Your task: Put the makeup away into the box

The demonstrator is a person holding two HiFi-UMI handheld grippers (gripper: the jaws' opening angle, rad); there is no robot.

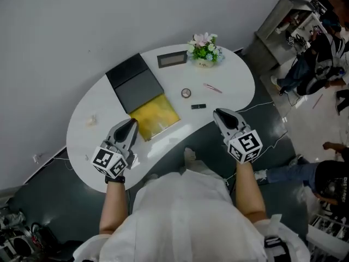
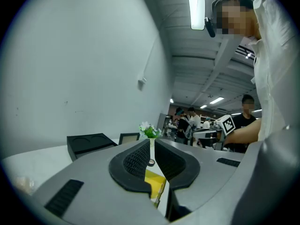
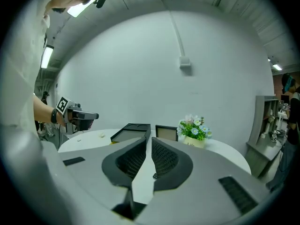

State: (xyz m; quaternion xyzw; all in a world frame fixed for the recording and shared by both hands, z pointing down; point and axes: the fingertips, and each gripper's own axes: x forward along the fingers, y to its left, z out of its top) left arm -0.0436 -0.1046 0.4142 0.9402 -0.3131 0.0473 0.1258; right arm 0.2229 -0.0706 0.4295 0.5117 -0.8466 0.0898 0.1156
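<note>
Both empty, jaws closed with nothing between: my left tool (image 1: pixel 132 122), my right tool (image 1: pixel 218 113). Risk: if my right tool goes in closed, it could poke the small black makeup piece (image 1: pixel 198 106) just ahead-left of its tips and skid it off the surface (image 1: pixel 240 86). The round compact (image 1: pixel 186 93) and pink pencil (image 1: pixel 212 88) further ahead could roll. Open black box (image 1: pixel 135 83) is ahead of my left tool, yellow tray (image 1: pixel 155 116) at its tips. Forearms out, tools pointing forward, slightly down.

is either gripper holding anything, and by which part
Nothing is held. The left gripper and the right gripper both have jaws together with nothing between them; the black makeup stick lies free on the table.
</note>
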